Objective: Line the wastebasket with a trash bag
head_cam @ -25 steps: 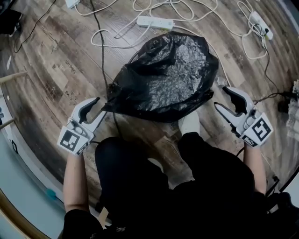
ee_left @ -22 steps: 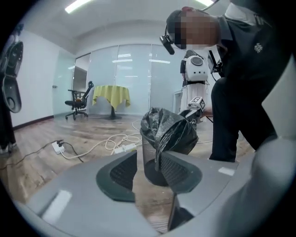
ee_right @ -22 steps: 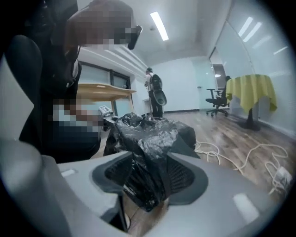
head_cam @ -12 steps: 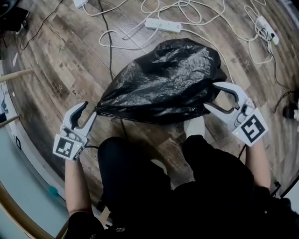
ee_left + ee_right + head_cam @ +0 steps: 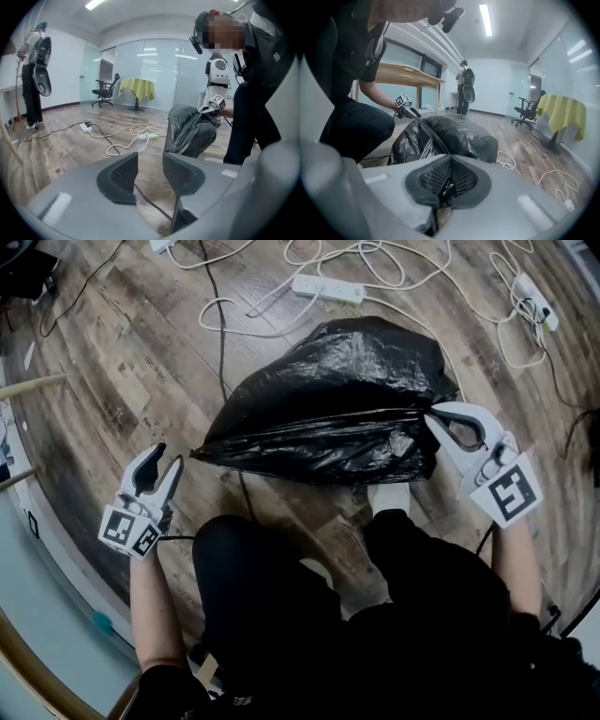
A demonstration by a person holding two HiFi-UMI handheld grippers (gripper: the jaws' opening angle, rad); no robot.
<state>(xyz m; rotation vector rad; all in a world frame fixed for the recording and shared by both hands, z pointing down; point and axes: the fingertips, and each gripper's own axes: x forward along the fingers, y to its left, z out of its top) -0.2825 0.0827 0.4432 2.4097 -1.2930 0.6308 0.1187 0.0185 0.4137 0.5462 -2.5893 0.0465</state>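
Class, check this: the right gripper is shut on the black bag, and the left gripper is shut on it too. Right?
No: the left gripper is open, nothing between its jaws, as the left gripper view shows. The right gripper is shut on the black bag.

Place: an open-plan office room, in use as a recording space.
Walls: frosted glass partition panels (image 5: 154,70) running floor to ceiling.
Lighting: long white ceiling strip lights (image 5: 486,19).
Furniture: a black swivel office chair (image 5: 105,91), a table draped in yellow cloth (image 5: 137,89), and a long pale wooden desk (image 5: 408,75).
Floor: grey-brown wood-look planks (image 5: 122,362).
Wiring: a white multi-socket power strip (image 5: 327,289) and loose white cables (image 5: 487,306) trailing across the floor.
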